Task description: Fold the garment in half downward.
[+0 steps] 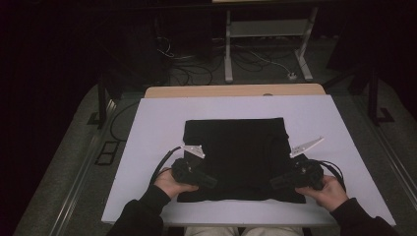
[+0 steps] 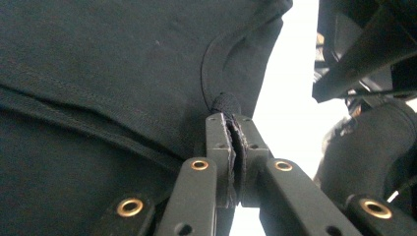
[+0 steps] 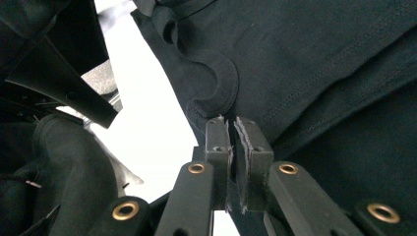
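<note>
A black garment lies folded flat on a white board. My left gripper is at its near left corner, and my right gripper is at its near right corner. In the left gripper view the left gripper is shut, with a bunched bit of the black garment pinched between its pads. In the right gripper view the right gripper is shut on the hem of the garment, beside a curled fold. A hand holds each gripper.
The white board covers a wooden table whose far edge shows behind it. Beyond stand a metal frame and floor cables. Bare white board flanks the garment. A dark sleeve is close by in the left gripper view.
</note>
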`<state>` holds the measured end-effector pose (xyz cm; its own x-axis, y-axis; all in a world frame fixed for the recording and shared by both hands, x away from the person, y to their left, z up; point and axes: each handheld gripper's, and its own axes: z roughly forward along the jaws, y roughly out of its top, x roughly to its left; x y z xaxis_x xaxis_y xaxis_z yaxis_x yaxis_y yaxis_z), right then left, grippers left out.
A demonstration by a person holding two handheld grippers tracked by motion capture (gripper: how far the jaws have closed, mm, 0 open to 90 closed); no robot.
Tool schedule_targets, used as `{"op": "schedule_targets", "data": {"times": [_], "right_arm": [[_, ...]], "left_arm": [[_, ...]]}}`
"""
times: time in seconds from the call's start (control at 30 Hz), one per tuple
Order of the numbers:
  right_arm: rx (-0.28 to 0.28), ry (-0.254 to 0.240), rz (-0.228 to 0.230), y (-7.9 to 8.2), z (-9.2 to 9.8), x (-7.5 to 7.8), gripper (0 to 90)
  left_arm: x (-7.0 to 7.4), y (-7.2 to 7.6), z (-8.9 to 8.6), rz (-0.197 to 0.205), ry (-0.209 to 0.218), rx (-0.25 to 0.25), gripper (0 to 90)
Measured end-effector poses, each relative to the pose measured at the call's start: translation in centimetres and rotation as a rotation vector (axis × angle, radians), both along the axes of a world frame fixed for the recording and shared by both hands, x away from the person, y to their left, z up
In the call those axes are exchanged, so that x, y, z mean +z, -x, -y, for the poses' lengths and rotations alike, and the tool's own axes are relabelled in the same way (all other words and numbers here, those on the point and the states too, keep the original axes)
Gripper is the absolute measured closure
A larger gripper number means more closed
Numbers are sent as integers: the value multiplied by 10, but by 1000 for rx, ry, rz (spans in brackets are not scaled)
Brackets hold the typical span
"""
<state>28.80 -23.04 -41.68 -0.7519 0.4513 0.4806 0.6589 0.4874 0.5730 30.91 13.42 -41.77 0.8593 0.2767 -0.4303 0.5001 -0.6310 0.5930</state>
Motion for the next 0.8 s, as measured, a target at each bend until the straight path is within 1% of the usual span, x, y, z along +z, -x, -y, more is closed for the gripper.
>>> {"op": "schedule_targets", "data": {"times": [0.03, 0.2, 0.3, 0.4, 0.57, 0.8], "right_arm": [[2, -1, -7, 1, 1, 0, 831], [2, -9, -20, 5, 5, -2, 831], [8, -21, -30, 9, 7, -2, 831], [19, -19, -45, 12, 7, -3, 831], [44, -13, -65, 16, 6, -6, 830], [67, -3, -81, 21, 3, -8, 830]], "left_arm": [[0, 1, 0, 3, -6, -12, 854], [-1, 8, 1, -3, -10, -32, 854], [-3, 11, 1, -13, -20, -51, 854], [-5, 13, 1, -21, -31, -71, 854], [-5, 17, -1, -26, -33, -82, 855], [-7, 20, -4, -34, -40, -90, 856]]}}
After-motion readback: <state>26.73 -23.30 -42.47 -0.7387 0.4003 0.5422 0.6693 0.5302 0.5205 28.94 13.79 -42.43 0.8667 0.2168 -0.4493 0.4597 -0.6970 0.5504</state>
